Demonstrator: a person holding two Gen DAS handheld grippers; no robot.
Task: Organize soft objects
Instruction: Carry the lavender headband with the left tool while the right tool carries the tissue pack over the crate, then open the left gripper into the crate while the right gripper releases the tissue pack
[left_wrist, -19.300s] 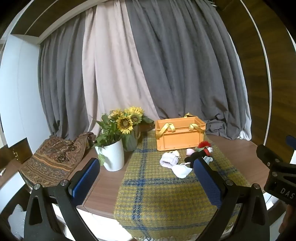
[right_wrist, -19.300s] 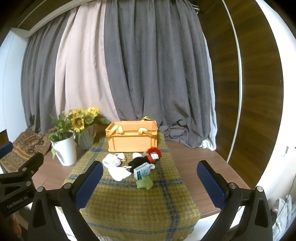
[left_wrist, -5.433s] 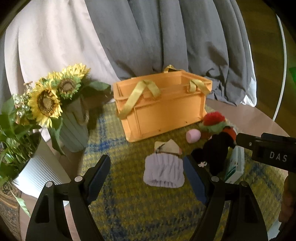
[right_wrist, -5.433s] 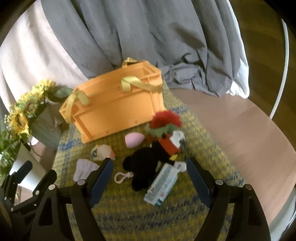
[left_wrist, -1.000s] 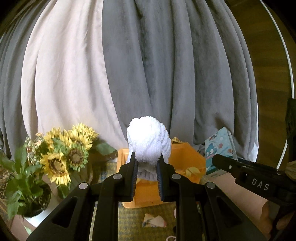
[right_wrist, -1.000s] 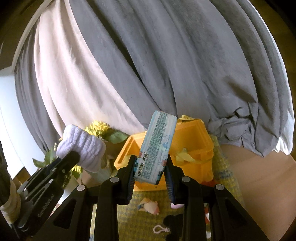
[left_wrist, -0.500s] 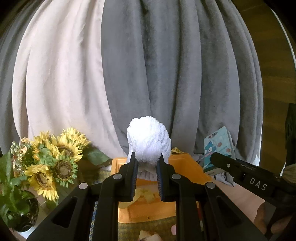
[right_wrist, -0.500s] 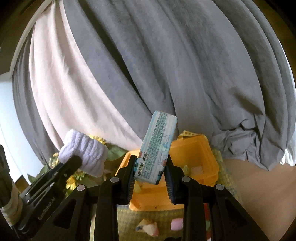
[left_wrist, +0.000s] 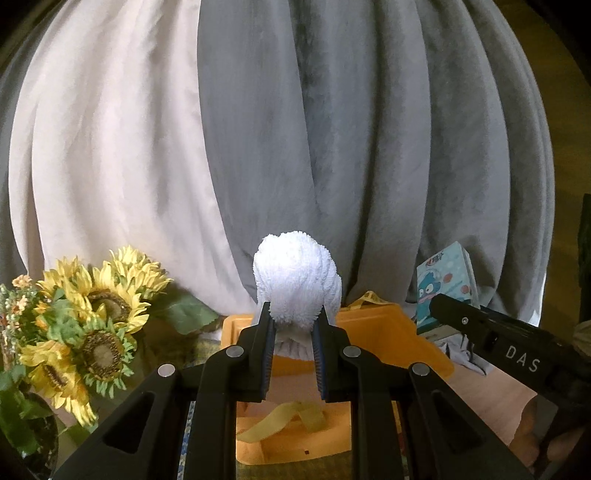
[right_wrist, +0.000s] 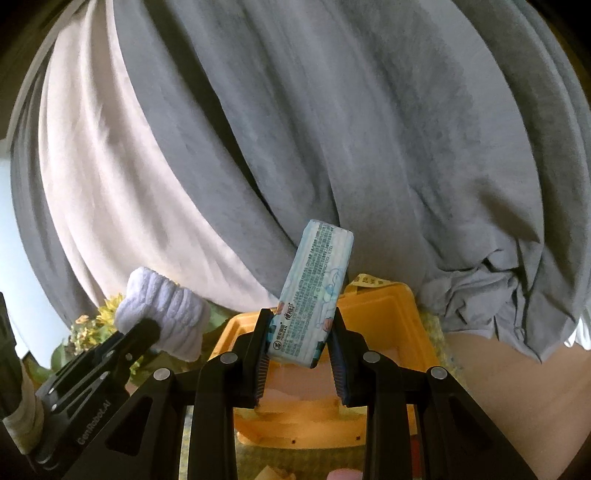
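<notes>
The orange crate (left_wrist: 373, 345) serves as the landmark: it sits open-topped on a yellow plaid cloth (right_wrist: 441, 332), with yellow strap handles (left_wrist: 291, 419) draped over its near wall.

The left claw (left_wrist: 293, 341) is closed tight on a white fluffy rolled towel (left_wrist: 297, 275), whose rounded end sticks up above the crate's near rim. In the right wrist view the same towel (right_wrist: 164, 314) shows to the left of the crate, pinched by the left claw (right_wrist: 147, 328).

The right claw (right_wrist: 299, 343) is clamped on a pale blue tissue pack (right_wrist: 314, 295), tilted up and to the right, above the crate's near rim (right_wrist: 295, 428). From the left wrist view the pack (left_wrist: 445, 288) hangs over the crate's right end.

Sunflowers (left_wrist: 92, 314) stand left of the crate; grey and cream curtains (left_wrist: 332, 147) hang behind it.
</notes>
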